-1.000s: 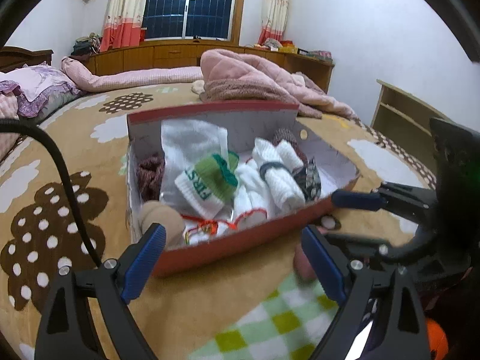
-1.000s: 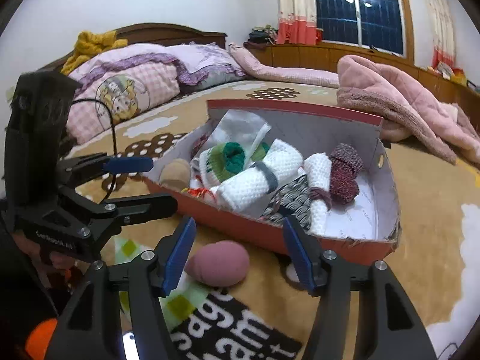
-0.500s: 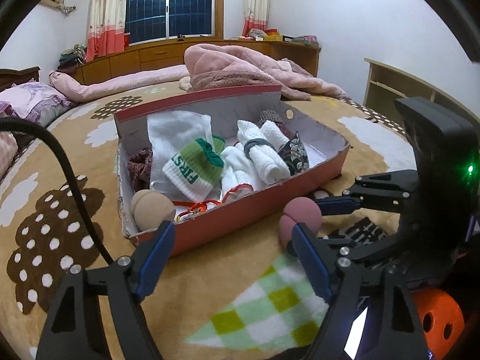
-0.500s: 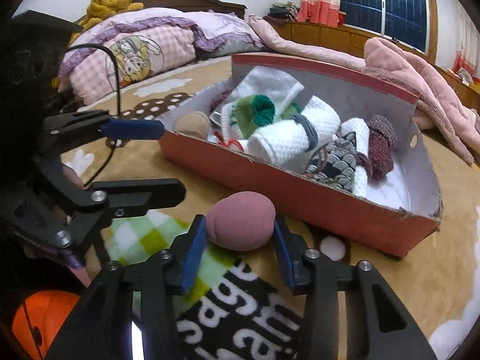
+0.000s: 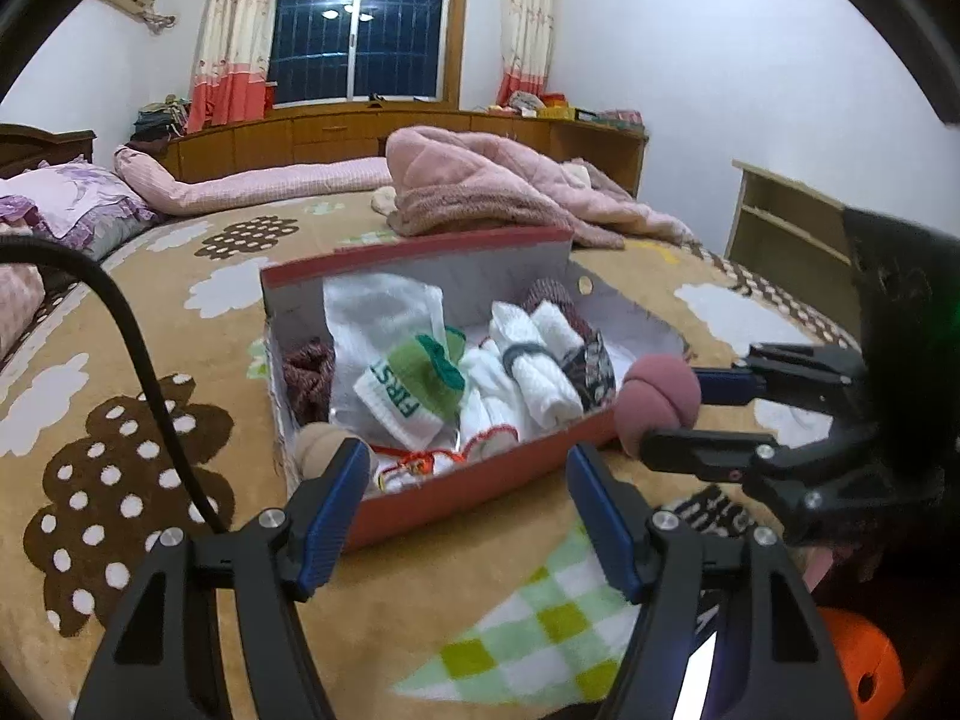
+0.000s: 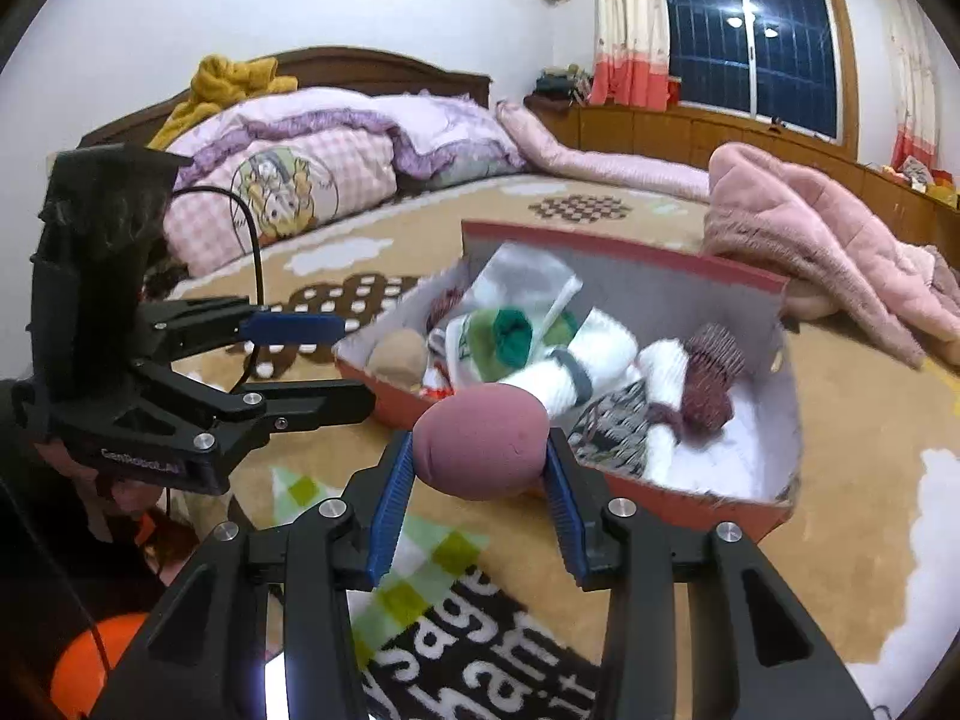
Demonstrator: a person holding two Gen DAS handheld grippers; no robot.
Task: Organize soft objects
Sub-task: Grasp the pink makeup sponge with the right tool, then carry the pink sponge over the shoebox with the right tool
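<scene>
Now lifted off the bed (image 6: 870,540), no longer lying there: dusty-pink soft ball (image 6: 480,441), being clamped in the right claw (image 6: 480,480) and hovering at the near edge of the red box (image 6: 690,507), likely for dropping in beside the rolled socks (image 6: 576,369). Left claw (image 5: 468,498) having just been narrowing, still apart, gripping nothing, waiting near the box's front.

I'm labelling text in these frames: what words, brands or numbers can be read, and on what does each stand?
"FIRST": green letters on the white cuff of the rolled sock in the red box.
"GenRobot.AI": on the body of the left gripper, right wrist view.
"sage" over "ham": cut-off white letters on the dark patch of the blanket; whole words cannot be told.
No numbers are readable.
</scene>
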